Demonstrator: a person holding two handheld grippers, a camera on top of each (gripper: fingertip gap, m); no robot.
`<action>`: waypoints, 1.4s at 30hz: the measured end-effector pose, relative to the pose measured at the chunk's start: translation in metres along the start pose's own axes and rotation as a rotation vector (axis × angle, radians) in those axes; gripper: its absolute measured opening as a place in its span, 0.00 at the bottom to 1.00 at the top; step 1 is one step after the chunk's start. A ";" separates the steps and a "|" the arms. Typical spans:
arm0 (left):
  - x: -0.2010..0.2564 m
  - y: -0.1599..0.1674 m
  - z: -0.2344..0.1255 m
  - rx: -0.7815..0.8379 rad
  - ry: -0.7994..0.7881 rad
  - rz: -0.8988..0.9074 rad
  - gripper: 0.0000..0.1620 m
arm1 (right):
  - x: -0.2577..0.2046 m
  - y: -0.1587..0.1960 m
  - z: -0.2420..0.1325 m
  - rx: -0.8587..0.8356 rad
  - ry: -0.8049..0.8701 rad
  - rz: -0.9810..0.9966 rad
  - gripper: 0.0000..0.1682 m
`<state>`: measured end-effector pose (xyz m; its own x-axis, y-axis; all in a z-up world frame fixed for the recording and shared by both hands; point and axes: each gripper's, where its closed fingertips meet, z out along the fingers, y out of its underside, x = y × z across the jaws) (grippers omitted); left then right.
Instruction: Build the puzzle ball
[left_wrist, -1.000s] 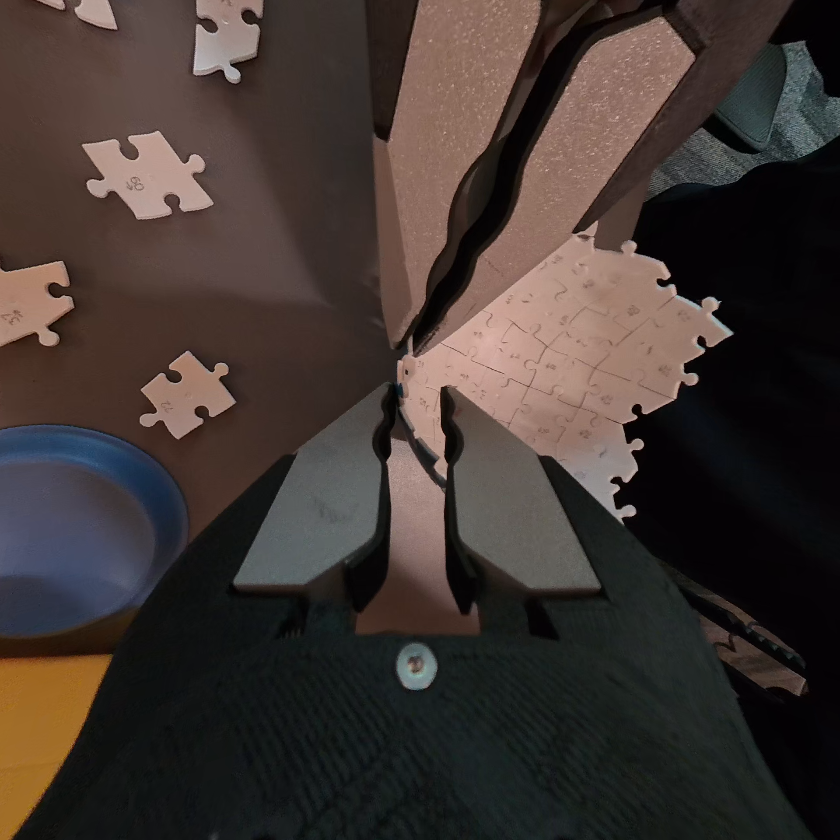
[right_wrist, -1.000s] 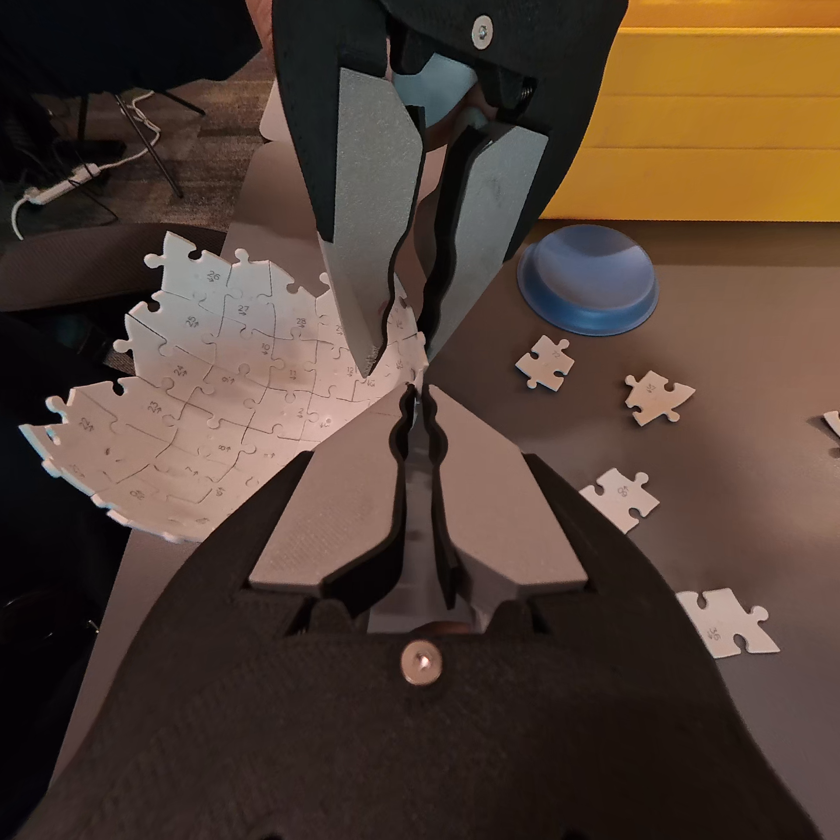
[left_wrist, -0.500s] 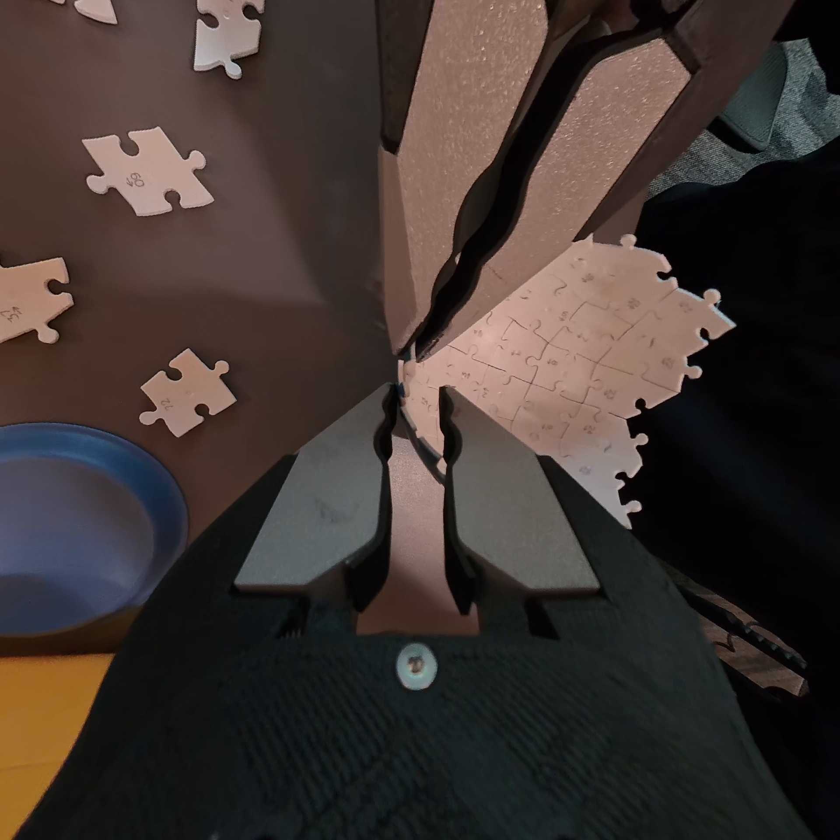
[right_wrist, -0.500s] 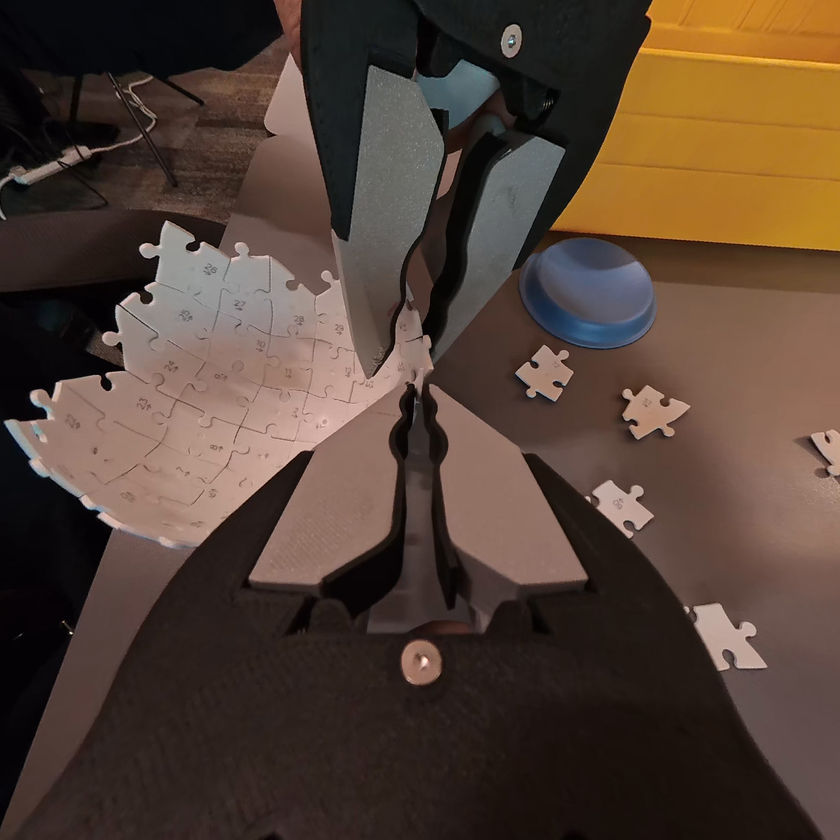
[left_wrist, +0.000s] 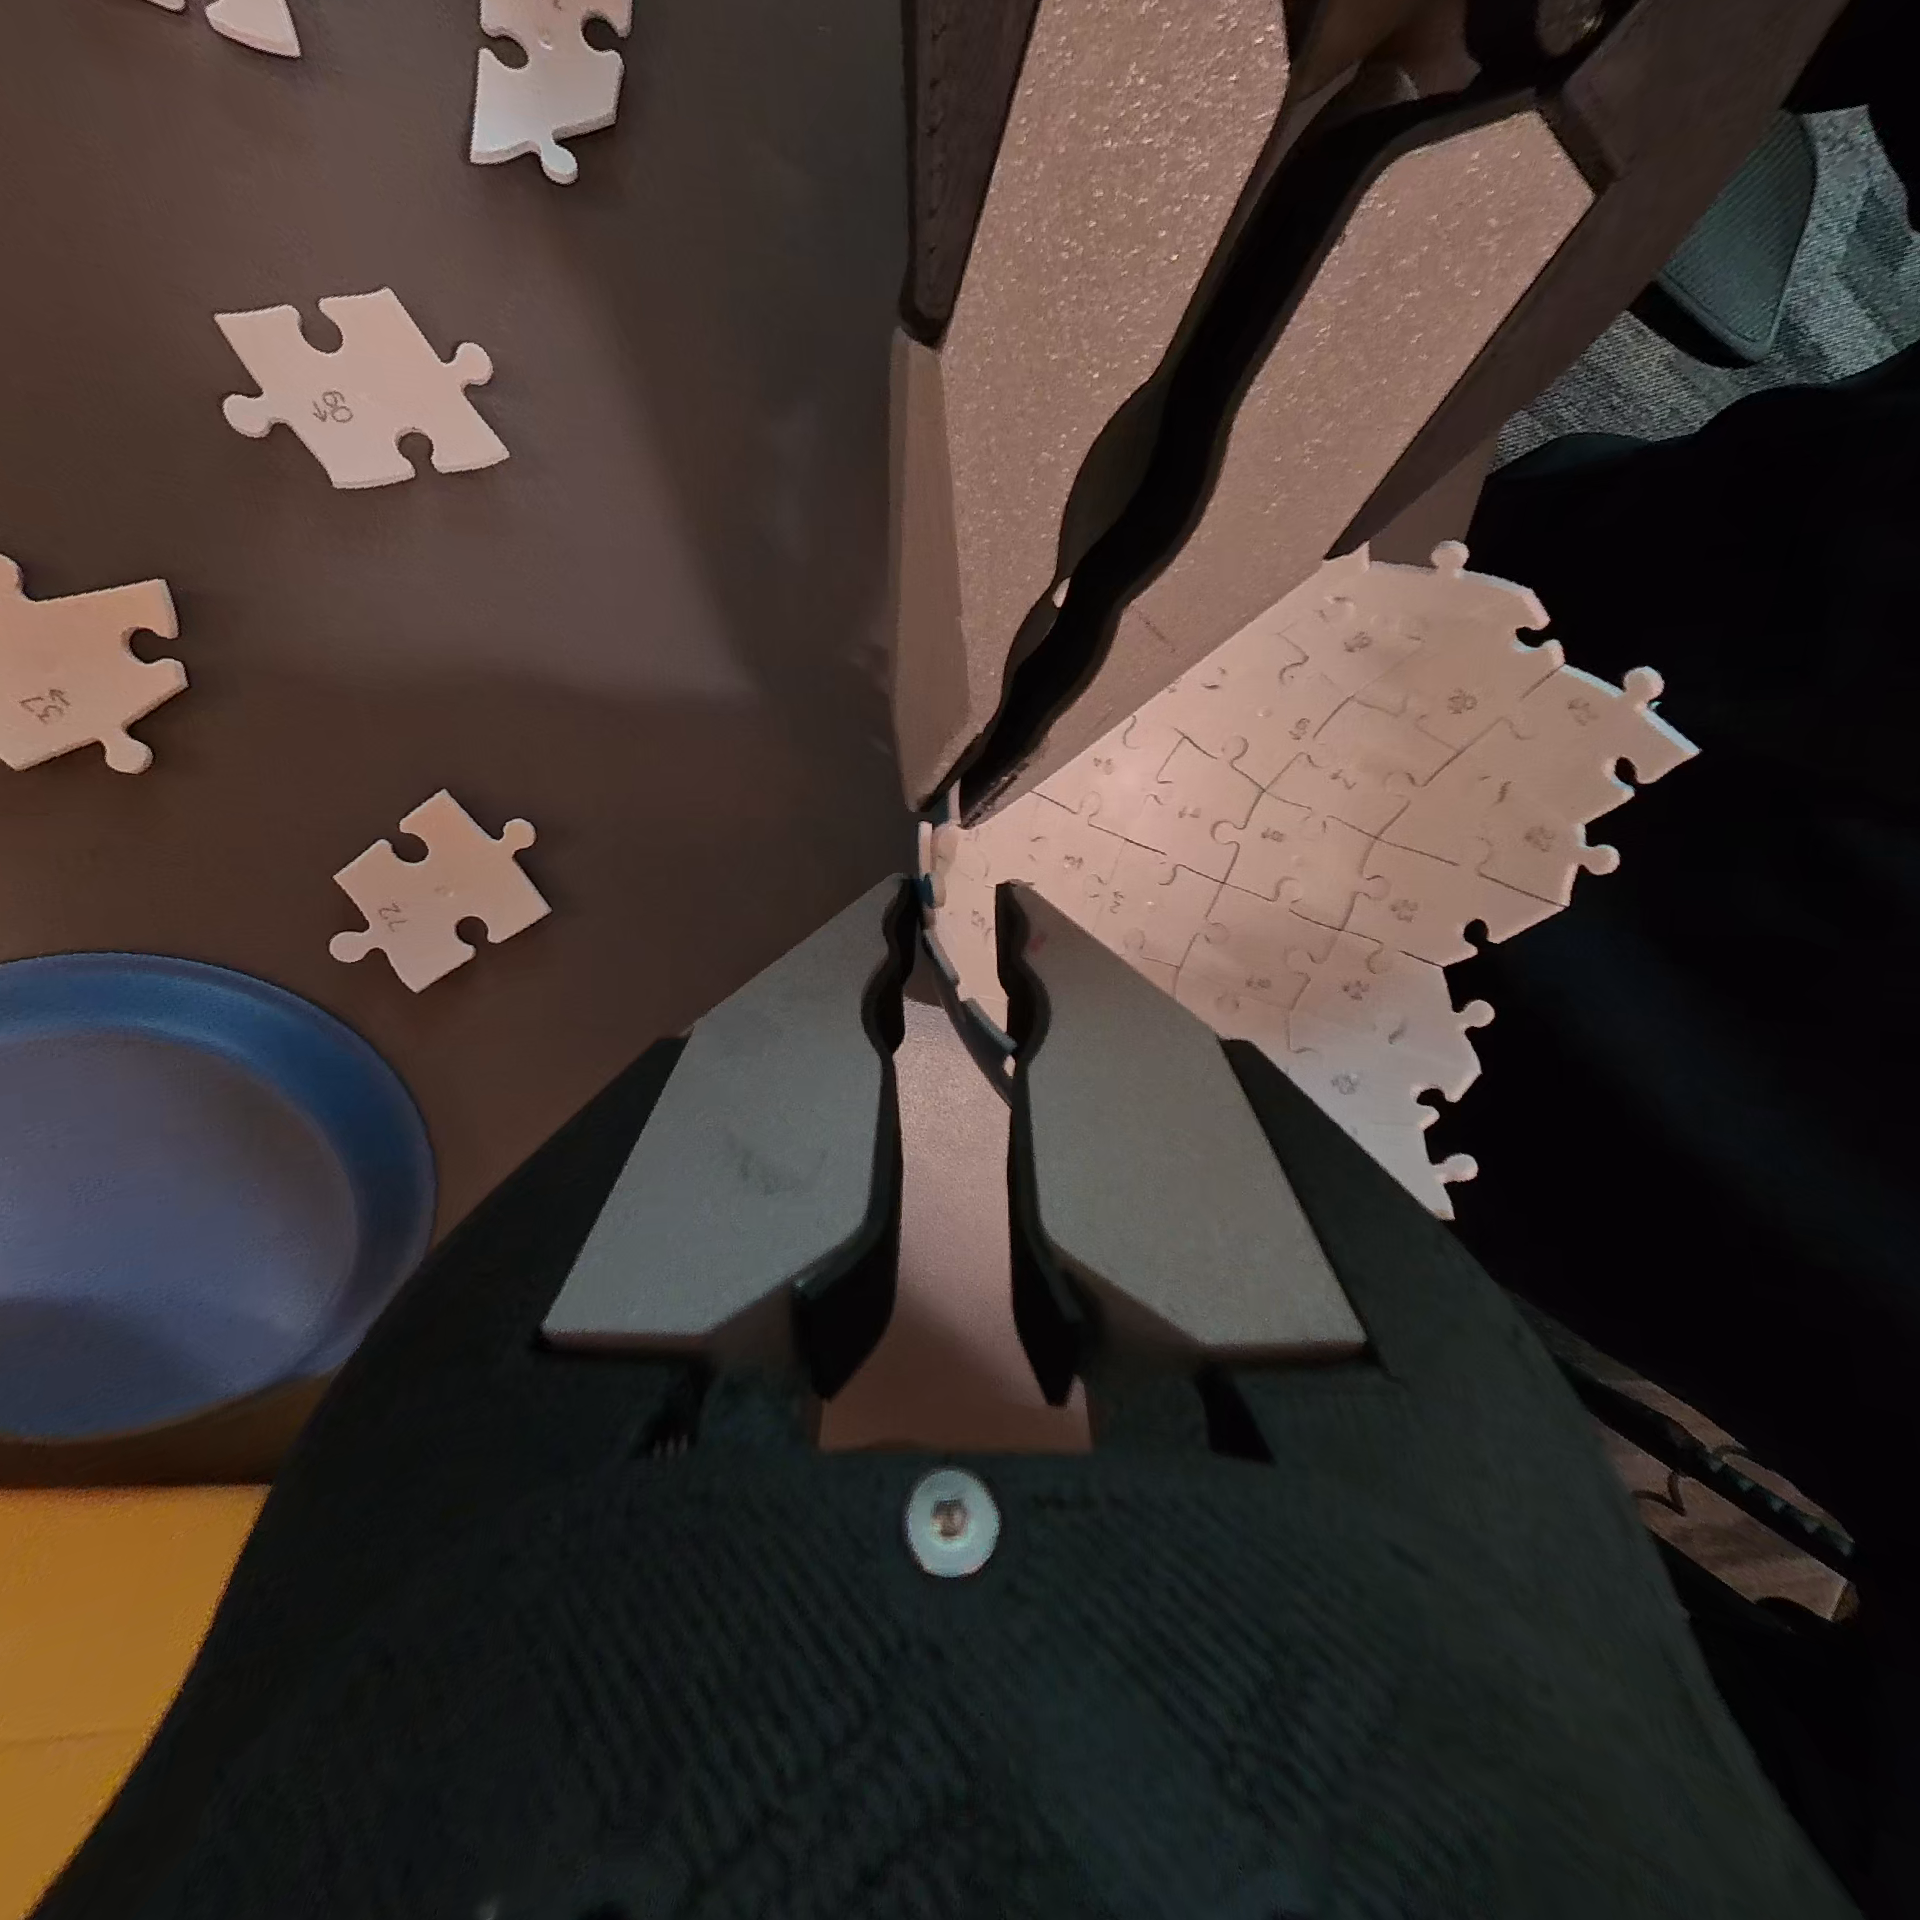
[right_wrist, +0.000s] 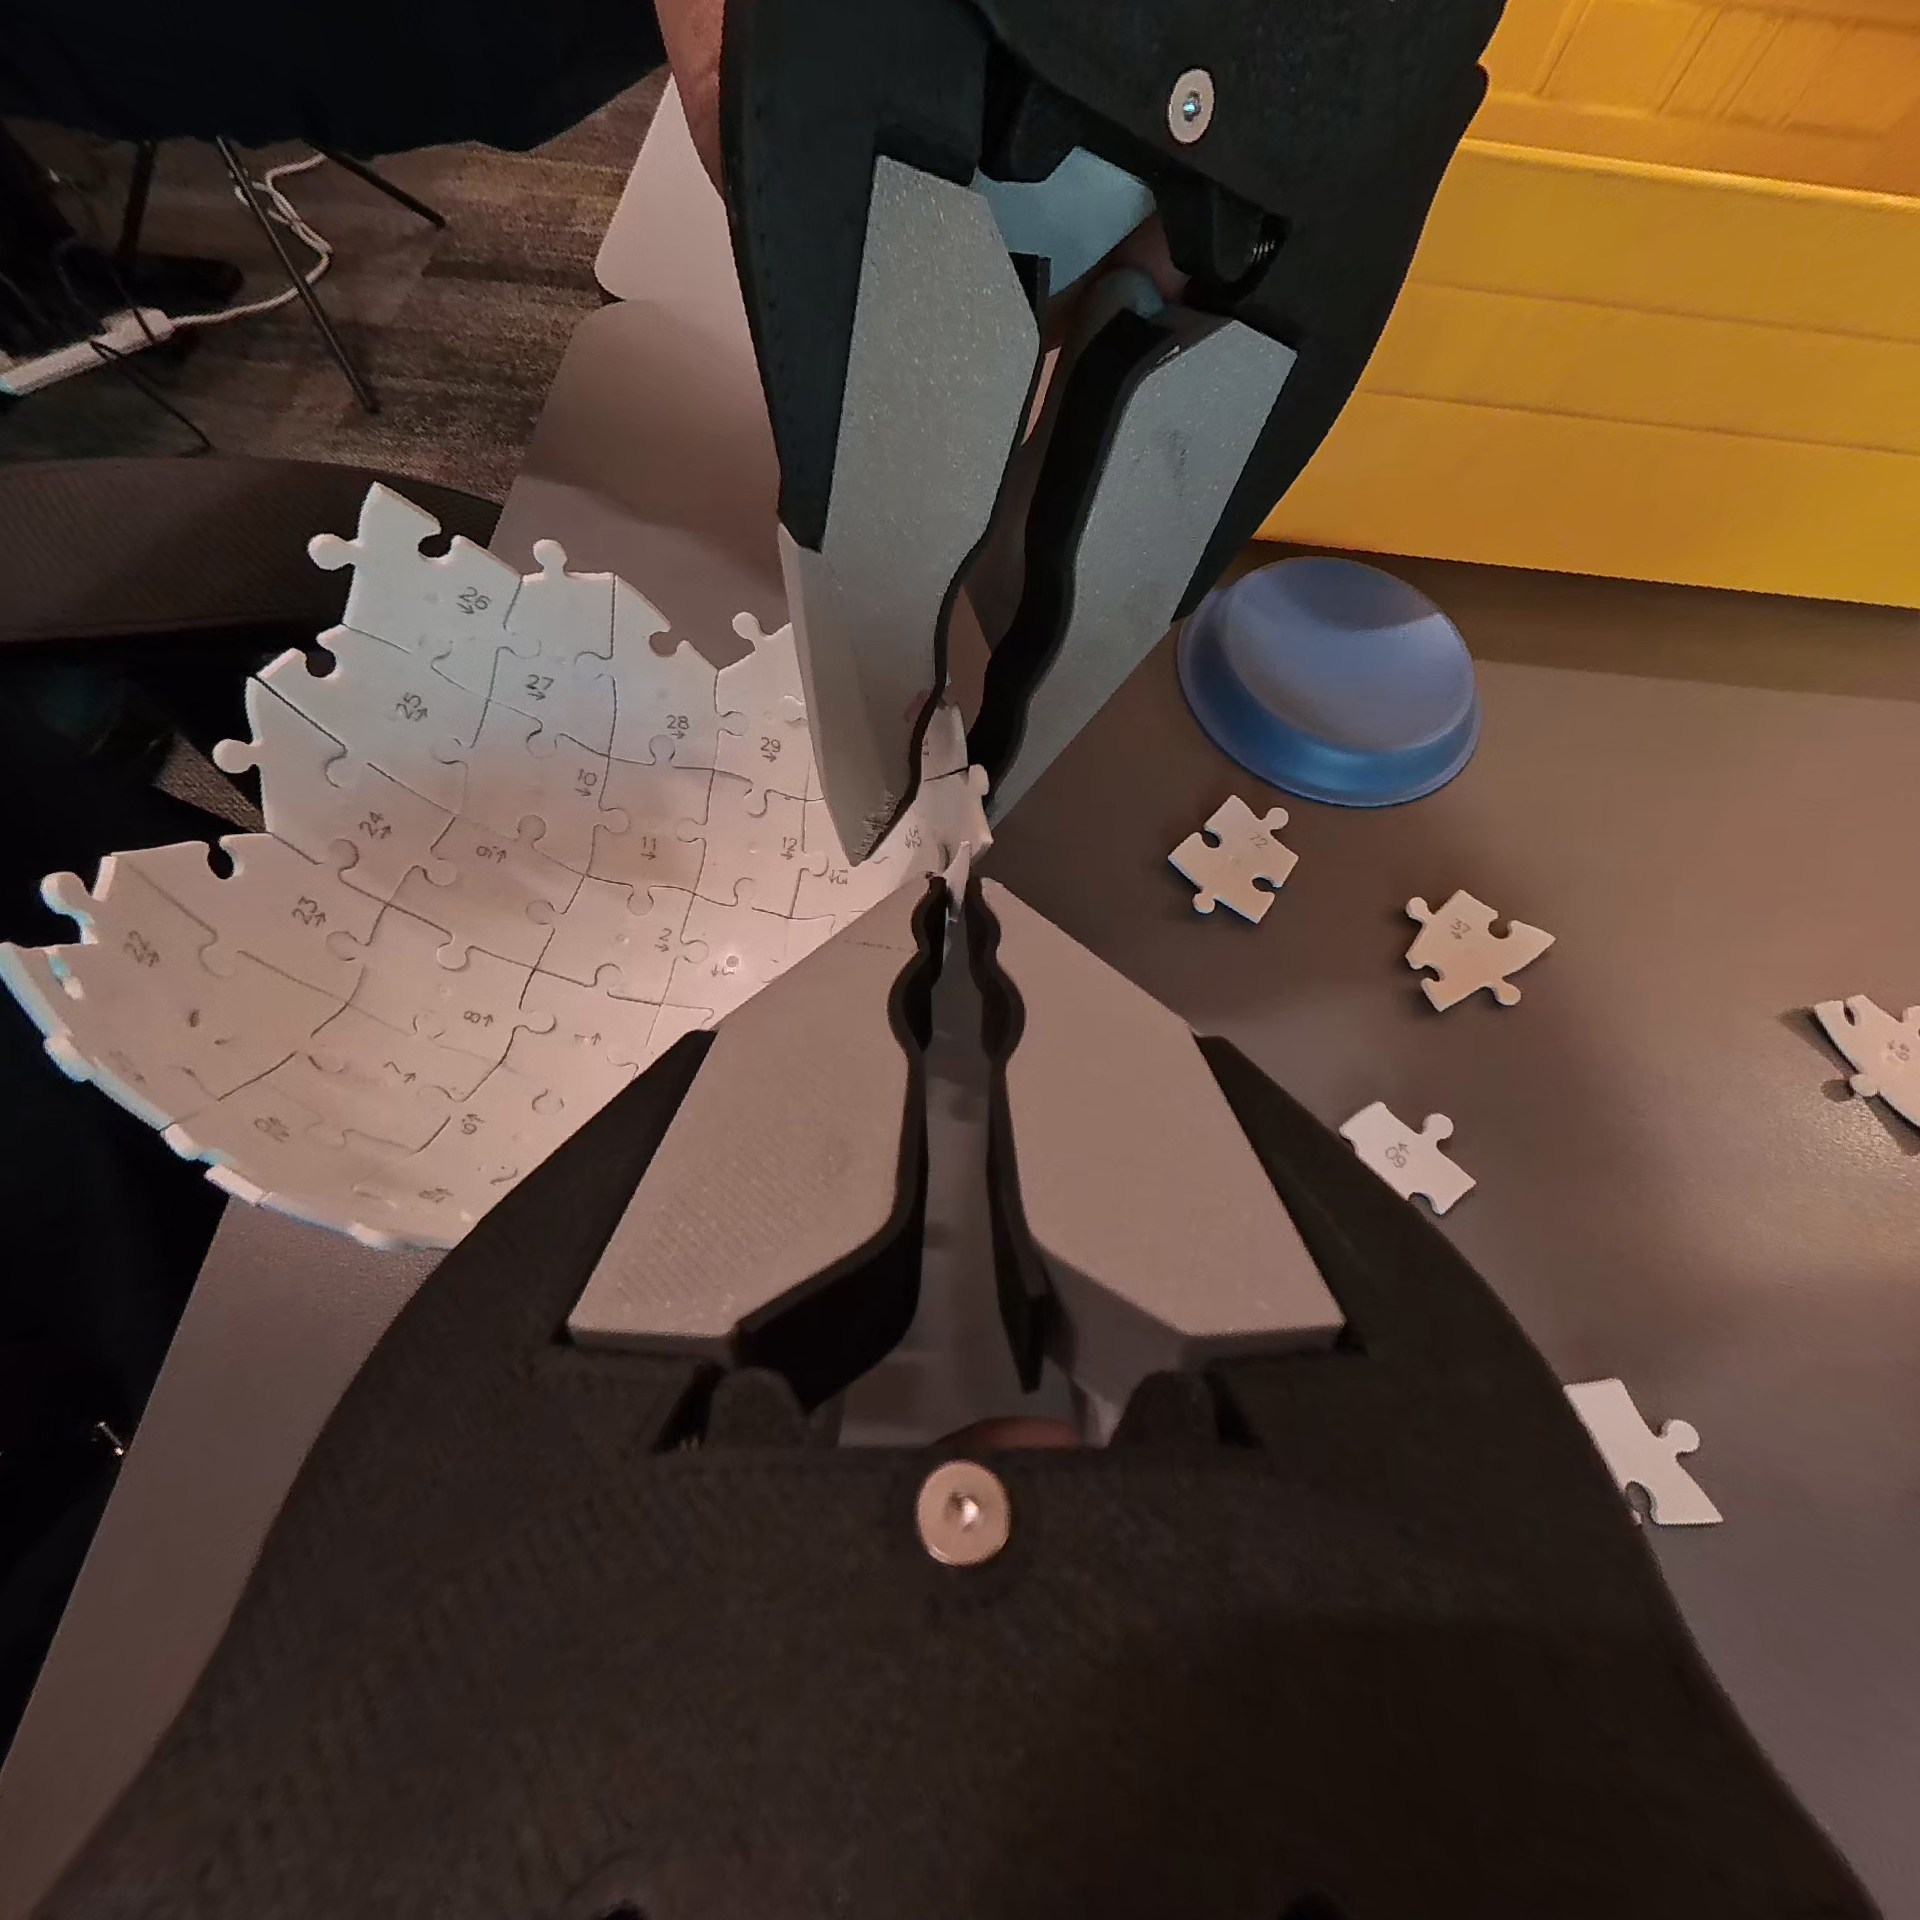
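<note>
Where fingers (left_wrist: 790, 1132) meet, loose pieces (left_wrist: 364, 390) beside.

bowl (left_wrist: 208, 1195) — cut by left edge | far piece (right_wrist: 1881, 1055) — cropped right

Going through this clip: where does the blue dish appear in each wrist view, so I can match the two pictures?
Left wrist view: the blue dish sits at the lower left edge, partly cut off, just below a loose puzzle piece.
Right wrist view: it sits upper right of centre on the dark table, in front of the yellow wall.
Shared landmark: the half-built puzzle ball.
</note>
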<state>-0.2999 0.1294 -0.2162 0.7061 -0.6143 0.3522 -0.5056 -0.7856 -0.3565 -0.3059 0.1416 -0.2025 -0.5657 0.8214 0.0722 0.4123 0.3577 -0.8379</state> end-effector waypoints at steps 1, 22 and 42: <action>0.000 0.000 0.000 0.000 -0.002 -0.003 0.08 | 0.000 0.000 0.000 0.000 0.000 0.000 0.00; -0.007 -0.013 -0.018 -0.061 -0.038 0.029 0.11 | 0.006 0.003 -0.001 -0.006 0.022 0.002 0.00; -0.014 -0.021 -0.007 -0.210 0.005 0.129 0.14 | 0.010 0.007 -0.002 -0.008 0.027 0.017 0.00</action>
<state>-0.3024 0.1537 -0.2081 0.6264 -0.7108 0.3200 -0.6839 -0.6981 -0.2119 -0.3072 0.1534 -0.2066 -0.5389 0.8392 0.0724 0.4277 0.3467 -0.8348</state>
